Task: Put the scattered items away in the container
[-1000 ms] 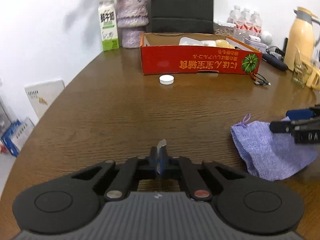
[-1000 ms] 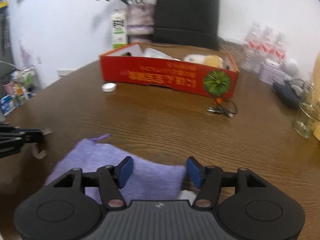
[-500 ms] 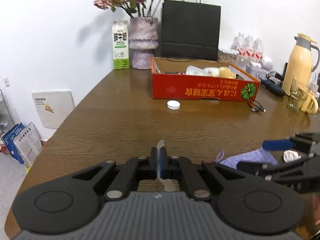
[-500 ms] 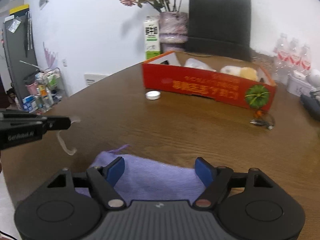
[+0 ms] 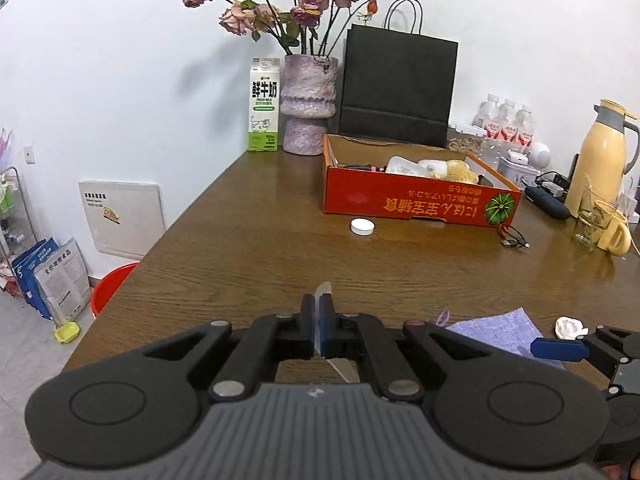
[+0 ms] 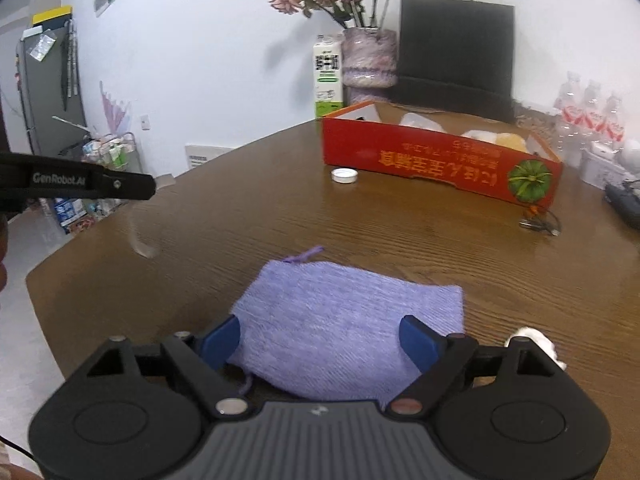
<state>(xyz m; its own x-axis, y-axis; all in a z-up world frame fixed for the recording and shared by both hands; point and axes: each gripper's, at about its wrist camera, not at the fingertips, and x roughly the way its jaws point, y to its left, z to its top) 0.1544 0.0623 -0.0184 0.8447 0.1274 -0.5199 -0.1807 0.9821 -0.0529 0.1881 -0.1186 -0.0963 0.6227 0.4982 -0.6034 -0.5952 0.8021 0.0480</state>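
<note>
My left gripper [image 5: 319,318] is shut on a thin clear plastic strip [image 5: 322,292] and holds it above the near table edge; the strip also hangs from that gripper in the right wrist view [image 6: 138,236]. My right gripper [image 6: 320,336] is open, its blue pads on either side of a purple cloth [image 6: 348,320] lying flat, which also shows in the left wrist view [image 5: 504,330]. A crumpled white wad [image 6: 536,340] lies right of the cloth. The red cardboard box [image 5: 420,202] with several items inside stands far across the table. A white cap [image 5: 362,227] lies in front of it.
A small cable [image 5: 514,239] lies by the box's right corner. A milk carton [image 5: 264,106], flower vase [image 5: 308,106] and black paper bag [image 5: 396,92] stand behind the box. A yellow jug [image 5: 602,152], glass and mug [image 5: 614,232] stand at the right. A red bucket [image 5: 112,286] is on the floor.
Both grippers have risen and pulled back from the table. The left one still pinches the clear strip. The right one has stayed open over the purple cloth.
</note>
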